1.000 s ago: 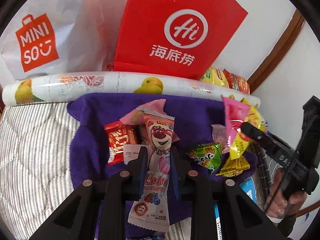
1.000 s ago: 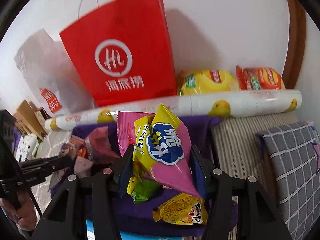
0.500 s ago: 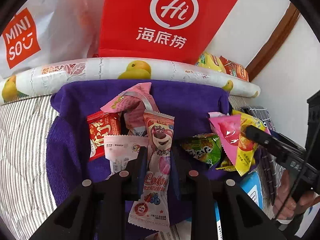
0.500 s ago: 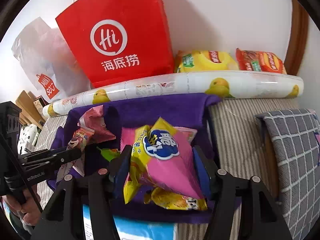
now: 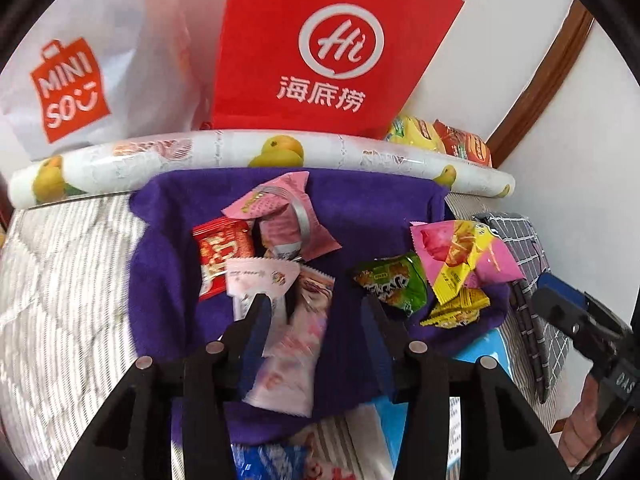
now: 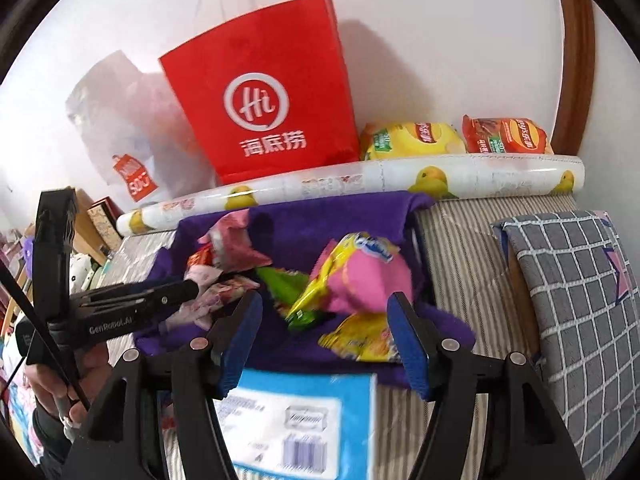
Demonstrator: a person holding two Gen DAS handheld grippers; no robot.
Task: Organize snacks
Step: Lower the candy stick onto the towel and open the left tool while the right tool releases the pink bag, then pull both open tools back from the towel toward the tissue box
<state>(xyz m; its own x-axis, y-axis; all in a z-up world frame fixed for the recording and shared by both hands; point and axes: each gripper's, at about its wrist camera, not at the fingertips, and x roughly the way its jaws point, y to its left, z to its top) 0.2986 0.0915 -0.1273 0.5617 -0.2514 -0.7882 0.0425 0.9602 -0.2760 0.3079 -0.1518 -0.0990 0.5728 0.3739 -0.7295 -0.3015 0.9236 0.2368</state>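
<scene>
Purple terry cloth (image 5: 168, 264) lines the bin where the snacks lie, spread over a striped quilt (image 5: 68, 280). The left gripper (image 5: 316, 316) has its jaws wide apart with nothing between the pads; a blurred pale pink wrapper (image 5: 296, 344) lies loose on the cloth between the fingers. At about 11 o'clock from it sit a red packet (image 5: 222, 252), a white sachet (image 5: 260, 280) partly over that packet, and a crumpled pink foil bag (image 5: 280, 212). At 2 o'clock lie a green packet (image 5: 394, 284), a pink-and-yellow chip bag (image 5: 464, 256) and a small yellow wafer pack (image 5: 456, 308).

The right gripper (image 6: 326, 332) is likewise spread wide, holding nothing; its blue pads flank the same pink-and-yellow chip bag, which rests on the cloth, blurred, at 12 o'clock. A light blue box (image 6: 296, 420) lies at 6 o'clock, under the fingers.

Behind the bin a glossy roll printed with yellow fruit (image 5: 260, 152) lies crosswise. Past it stand a stiff red paper bag (image 5: 320, 48) and a soft white Miniso bag (image 5: 80, 72); yellow and red crisp bags (image 6: 452, 140) sit at 1 o'clock. A grey checked cushion (image 6: 580, 300) lies at 3 o'clock.
</scene>
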